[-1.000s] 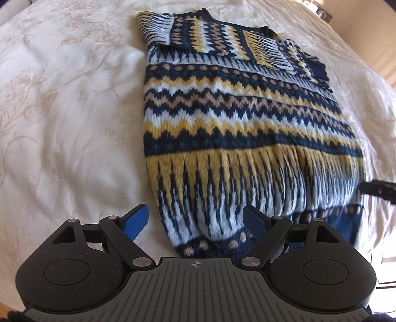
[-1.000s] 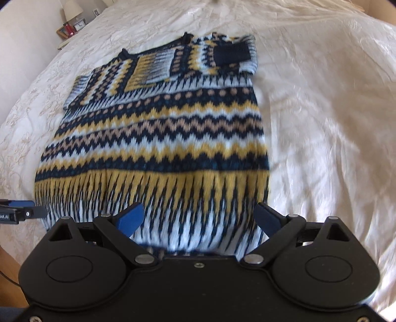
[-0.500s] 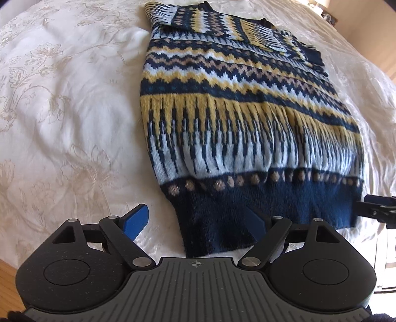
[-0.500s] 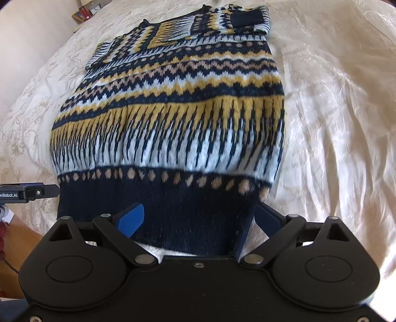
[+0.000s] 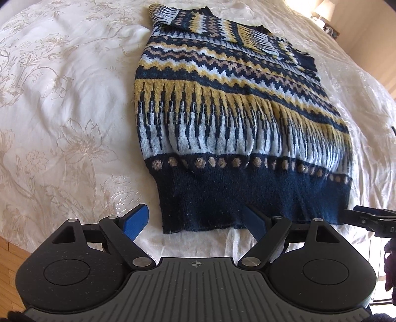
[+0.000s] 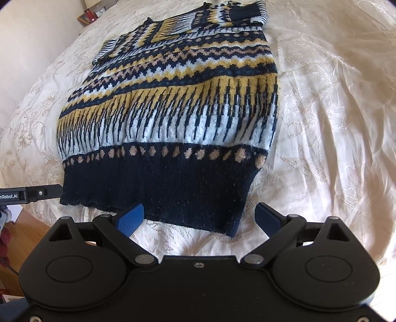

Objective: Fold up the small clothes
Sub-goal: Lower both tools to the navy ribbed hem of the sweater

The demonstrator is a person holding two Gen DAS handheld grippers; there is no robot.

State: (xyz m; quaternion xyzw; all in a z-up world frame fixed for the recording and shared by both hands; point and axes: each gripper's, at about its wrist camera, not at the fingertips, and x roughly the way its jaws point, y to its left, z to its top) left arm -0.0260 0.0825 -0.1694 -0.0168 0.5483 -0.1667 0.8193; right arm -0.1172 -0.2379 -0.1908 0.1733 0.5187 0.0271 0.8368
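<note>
A knitted sweater (image 5: 235, 116) in navy, yellow, white and tan lies flat on the bed, sleeves folded in at the far end, its navy hem (image 5: 247, 198) nearest me. It also shows in the right wrist view (image 6: 178, 106). My left gripper (image 5: 196, 220) is open and empty, just short of the hem's left corner. My right gripper (image 6: 198, 218) is open and empty, just short of the hem's right corner (image 6: 232, 223). Each gripper's tip shows at the other view's edge.
The cream embroidered bedspread (image 5: 61, 111) spreads wide around the sweater. The bed's near edge and wooden floor (image 5: 10, 250) lie just behind the grippers. A nightstand with small items (image 6: 91, 14) stands at the far corner.
Both grippers have drawn back toward the bed's near edge. The navy hem, hidden under them a second ago, now lies fully in view in front of the fingertips.
</note>
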